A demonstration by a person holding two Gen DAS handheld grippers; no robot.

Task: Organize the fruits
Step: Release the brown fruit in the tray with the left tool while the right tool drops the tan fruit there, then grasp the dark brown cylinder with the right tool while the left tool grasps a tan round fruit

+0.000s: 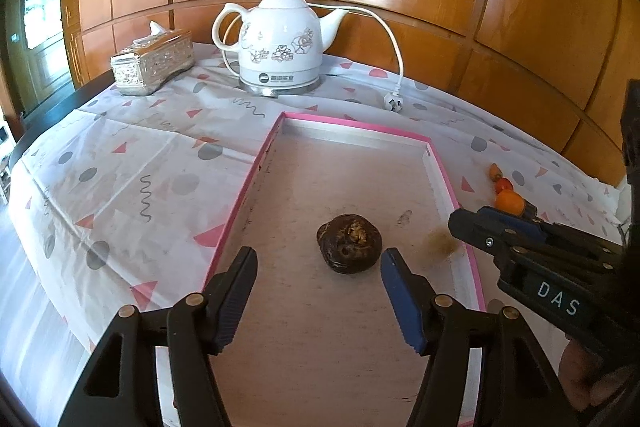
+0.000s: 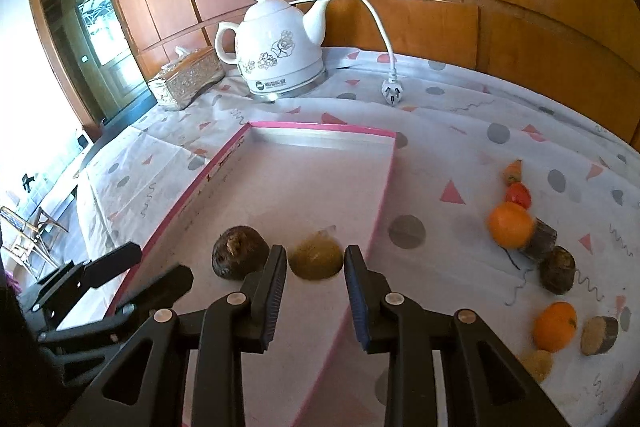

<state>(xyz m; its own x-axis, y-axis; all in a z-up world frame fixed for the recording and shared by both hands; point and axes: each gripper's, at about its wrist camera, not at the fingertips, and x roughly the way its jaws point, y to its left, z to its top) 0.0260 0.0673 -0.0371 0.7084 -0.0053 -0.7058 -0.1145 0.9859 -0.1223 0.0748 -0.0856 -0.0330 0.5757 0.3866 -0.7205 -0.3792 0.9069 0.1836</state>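
Observation:
A pink-rimmed tray (image 1: 248, 187) (image 2: 224, 155) lies on the patterned tablecloth. A dark brown round fruit (image 1: 349, 243) (image 2: 239, 252) rests inside it. A blurred yellow-brown fruit (image 2: 316, 255) (image 1: 440, 245) is in the tray just beyond my right gripper (image 2: 316, 291), which is open with nothing between its fingers. My left gripper (image 1: 320, 291) is open and empty, just short of the dark fruit. Right of the tray lie two oranges (image 2: 510, 225) (image 2: 555, 326), a red fruit (image 2: 518, 195), another dark fruit (image 2: 557, 269) and cut brown pieces (image 2: 599, 335).
A white floral kettle (image 1: 280, 39) (image 2: 280, 55) stands at the back with its cord and plug (image 1: 394, 103) (image 2: 391, 94) on the cloth. A silver tissue box (image 1: 152, 63) (image 2: 186, 81) sits to its left. Wood panelling stands behind the table.

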